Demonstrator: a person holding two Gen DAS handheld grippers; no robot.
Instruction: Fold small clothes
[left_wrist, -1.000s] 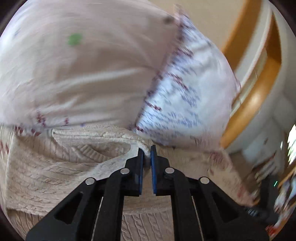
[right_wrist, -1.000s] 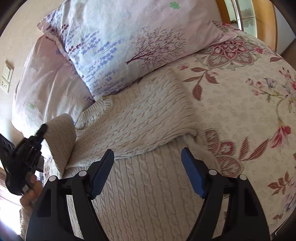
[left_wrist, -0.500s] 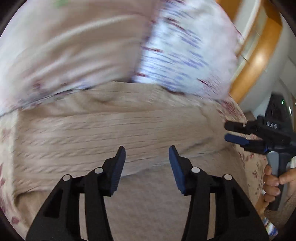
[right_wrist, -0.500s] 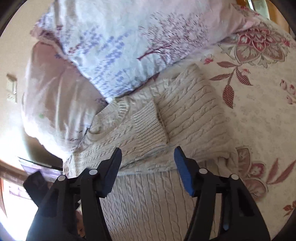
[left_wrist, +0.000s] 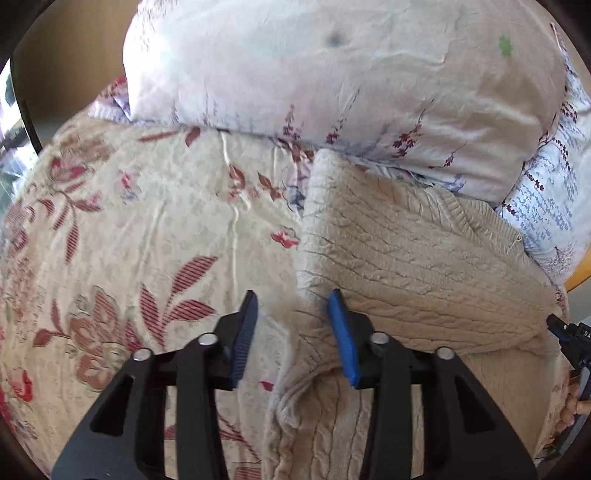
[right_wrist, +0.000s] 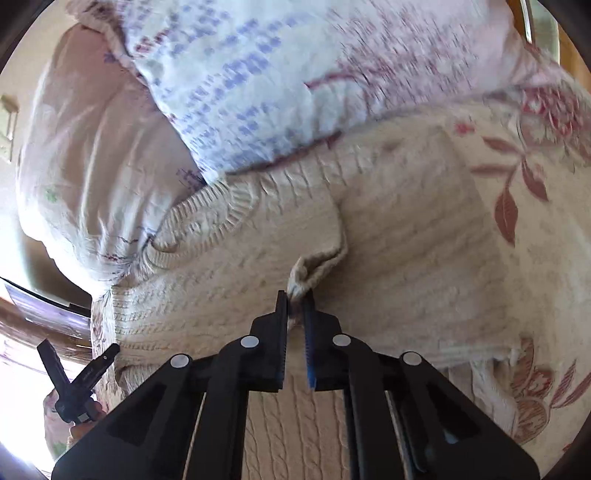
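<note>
A cream cable-knit sweater lies on the bed with its collar against the pillows. In the left wrist view my left gripper is low over the sweater's left edge. Its jaws are closing with that edge fold between them, and the pads are not pressing on it. In the right wrist view my right gripper is shut on a pinch of the folded-in sleeve's cuff on the sweater. The right gripper shows at the far right of the left view. The left gripper shows at the lower left of the right view.
Two flowered pillows press against the sweater's top edge. The floral bedspread spreads out on both sides of the sweater. A wooden bed frame edge shows at the far right.
The left gripper let go of the sleeve, opened, and swung down to the sweater's left edge, then began narrowing. The right gripper moved in and closed on the sleeve cuff.
</note>
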